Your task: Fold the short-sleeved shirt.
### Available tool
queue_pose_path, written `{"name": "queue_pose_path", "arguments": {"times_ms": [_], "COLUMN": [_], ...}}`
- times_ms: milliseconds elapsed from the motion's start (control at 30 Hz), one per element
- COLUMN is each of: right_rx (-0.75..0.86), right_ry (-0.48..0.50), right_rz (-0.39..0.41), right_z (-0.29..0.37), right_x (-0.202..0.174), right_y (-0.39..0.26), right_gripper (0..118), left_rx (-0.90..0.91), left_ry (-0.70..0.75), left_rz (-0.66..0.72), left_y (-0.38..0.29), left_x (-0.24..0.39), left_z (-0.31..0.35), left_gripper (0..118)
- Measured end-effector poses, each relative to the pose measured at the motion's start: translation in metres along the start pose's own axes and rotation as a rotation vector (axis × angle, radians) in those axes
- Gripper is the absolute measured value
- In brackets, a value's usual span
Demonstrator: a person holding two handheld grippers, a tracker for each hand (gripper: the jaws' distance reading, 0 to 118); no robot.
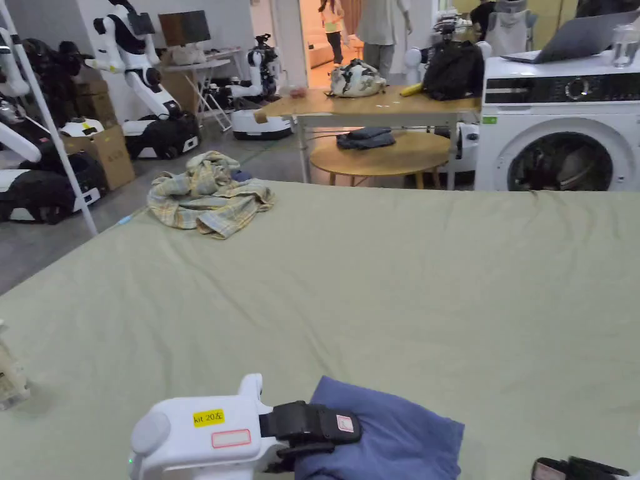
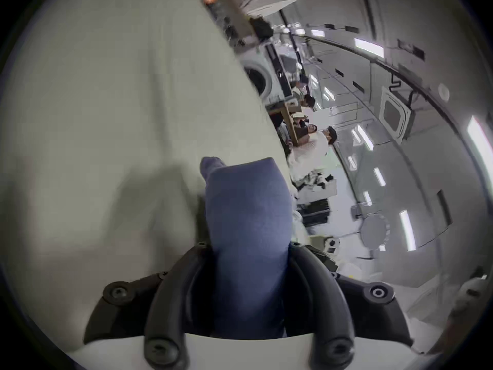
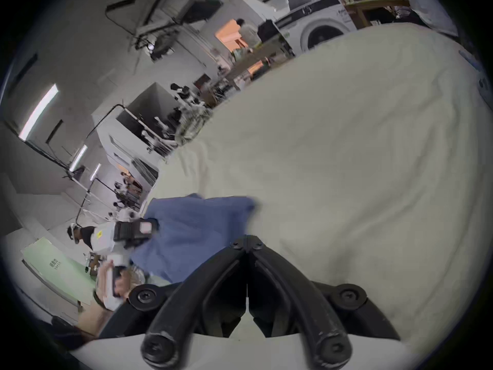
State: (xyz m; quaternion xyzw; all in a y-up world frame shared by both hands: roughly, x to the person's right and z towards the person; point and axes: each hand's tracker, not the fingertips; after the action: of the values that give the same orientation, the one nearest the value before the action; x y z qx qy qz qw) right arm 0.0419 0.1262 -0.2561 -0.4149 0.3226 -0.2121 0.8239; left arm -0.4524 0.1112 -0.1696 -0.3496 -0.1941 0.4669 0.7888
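Observation:
A blue short-sleeved shirt (image 1: 400,431) lies bunched at the near edge of the green-covered table (image 1: 387,281). My left gripper (image 1: 347,432), white with black jaws, is shut on the shirt's left side. In the left gripper view a thick roll of the blue shirt (image 2: 248,215) is pinched between both jaws of the left gripper (image 2: 248,247). My right gripper (image 3: 246,239) has its jaws closed tip to tip with nothing between them, just right of the blue shirt (image 3: 192,231). In the head view the right gripper (image 1: 547,470) sits at the bottom right, apart from the shirt.
A crumpled plaid shirt (image 1: 206,197) lies at the table's far left corner. Behind the table stand a washing machine (image 1: 562,125), wooden tables (image 1: 375,106) and parked white robots (image 1: 144,81). People stand in the background doorway.

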Motion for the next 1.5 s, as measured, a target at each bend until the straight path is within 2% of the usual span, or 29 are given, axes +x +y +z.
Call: {"name": "queue_pose_path", "arguments": {"times_ms": [67,167,300,367,400,433,500,567,700,767,833,900,967,1033,1133,1200,1233,1300,1333,1500], "right_rx": [-0.018,-0.036,-0.07,-0.068,-0.067,-0.062,-0.041,0.009,0.126,0.17,0.219,0.289,0.344,0.395,0.466,0.493,0.502,0.527,0.543,0.567], "right_ry": [-0.063,-0.118,-0.098,-0.079,-0.073,-0.077,-0.122,-0.157,-0.201,-0.251,-0.335,-0.394,-0.389,-0.416,-0.455,-0.464,-0.466,-0.473,-0.477,-0.516], "right_rz": [0.046,0.06,-0.017,-0.027,-0.02,0.002,0.085,0.151,0.186,0.198,0.262,0.314,0.323,0.353,0.384,0.393,0.394,0.405,0.408,0.466], "right_z": [0.01,0.01,0.002,0.006,0.01,0.014,0.025,0.038,0.052,0.055,0.06,0.067,0.073,0.081,0.091,0.096,0.098,0.101,0.103,0.11], "right_x": [0.002,0.007,0.014,0.012,0.009,0.006,0.0,-0.004,-0.007,-0.013,-0.021,-0.031,-0.031,-0.035,-0.037,-0.037,-0.038,-0.036,-0.035,-0.04], "right_y": [-0.001,-0.01,-0.021,-0.022,-0.022,-0.021,-0.016,-0.01,0.015,0.034,0.054,0.069,0.085,0.096,0.103,0.102,0.1,0.092,0.087,0.073], "right_gripper": [0,0,0,0,0,0,0,0,0,0,0,0,0,0,0,0,0,0,0,0], "left_rx": [0.085,0.162,0.098,0.063,0.1,0.14,0.189,0.304,0.46,0.546,0.542,0.559,0.577,0.574,0.539,0.541,0.533,0.487,0.468,0.494], "left_ry": [0.084,0.191,0.444,0.437,0.544,0.65,0.881,1.004,0.945,0.821,0.72,0.699,0.661,0.577,0.436,0.458,0.444,0.309,0.299,0.376], "left_rz": [0.0,0.078,0.051,0.063,0.025,-0.038,-0.146,-0.291,-0.581,-0.666,-0.735,-0.831,-0.902,-0.918,-0.907,-0.912,-0.908,-0.845,-0.854,-0.887], "left_y": [0.028,0.061,0.088,0.093,0.096,0.1,0.109,0.104,0.081,0.068,0.058,0.044,0.029,0.021,0.003,-0.007,-0.009,-0.013,-0.016,-0.024], "left_x": [-0.013,-0.041,-0.061,-0.062,-0.056,-0.049,-0.028,0.007,0.092,0.132,0.171,0.206,0.232,0.241,0.25,0.251,0.249,0.24,0.237,0.233], "left_z": [0.063,0.127,0.137,0.132,0.134,0.138,0.15,0.157,0.143,0.125,0.092,0.054,0.018,-0.008,-0.04,-0.056,-0.059,-0.064,-0.066,-0.065], "left_gripper": [31,31,31,40,47,49,49,49,49,49,48,48,48,44,10,0,0,0,0,0]}}
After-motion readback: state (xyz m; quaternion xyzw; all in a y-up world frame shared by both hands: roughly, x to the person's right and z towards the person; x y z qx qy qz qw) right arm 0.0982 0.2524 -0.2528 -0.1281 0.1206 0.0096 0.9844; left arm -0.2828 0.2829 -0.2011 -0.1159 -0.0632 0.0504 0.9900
